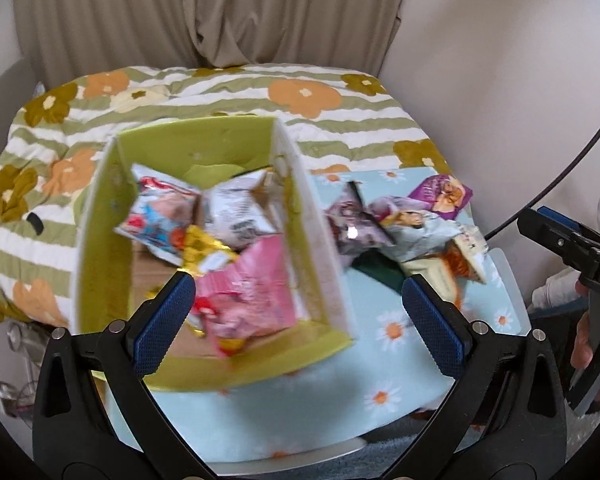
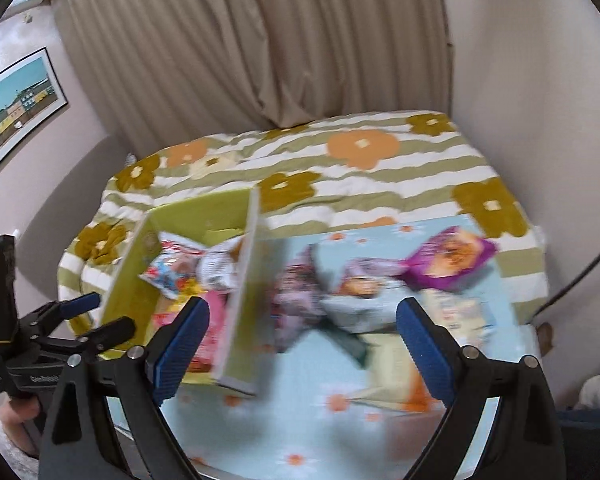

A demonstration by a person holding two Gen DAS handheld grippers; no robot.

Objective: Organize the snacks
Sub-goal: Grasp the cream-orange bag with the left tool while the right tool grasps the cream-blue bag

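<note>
The green box [image 1: 204,148] stands open-topped on the daisy cloth [image 1: 388,344], its white right wall [image 1: 312,240] marking the line between sorted and unsorted stock. Inside the box lie a blue-and-red packet [image 1: 160,216], a white packet [image 1: 236,216], a gold wrapper [image 1: 204,252] and a pink bag [image 1: 256,292], with bare cardboard floor showing at the near left. Right of the box, loose snacks sit in a heap: a purple bag [image 2: 448,260] farthest from the box, a lilac packet [image 1: 348,224] against its wall, and a pale packet [image 1: 416,232] between them. Clear cloth lies in front of the box and the heap. The left gripper [image 1: 296,304] hangs above the box's near edge, jaws spread, nothing between them. The right gripper [image 2: 300,344] hangs right of the box over the heap, jaws likewise spread and empty. Behind the box runs a striped floral quilt [image 2: 340,168], then a curtain [image 2: 260,40]. Motion blur smears the packets' print, and no label is legible.
</note>
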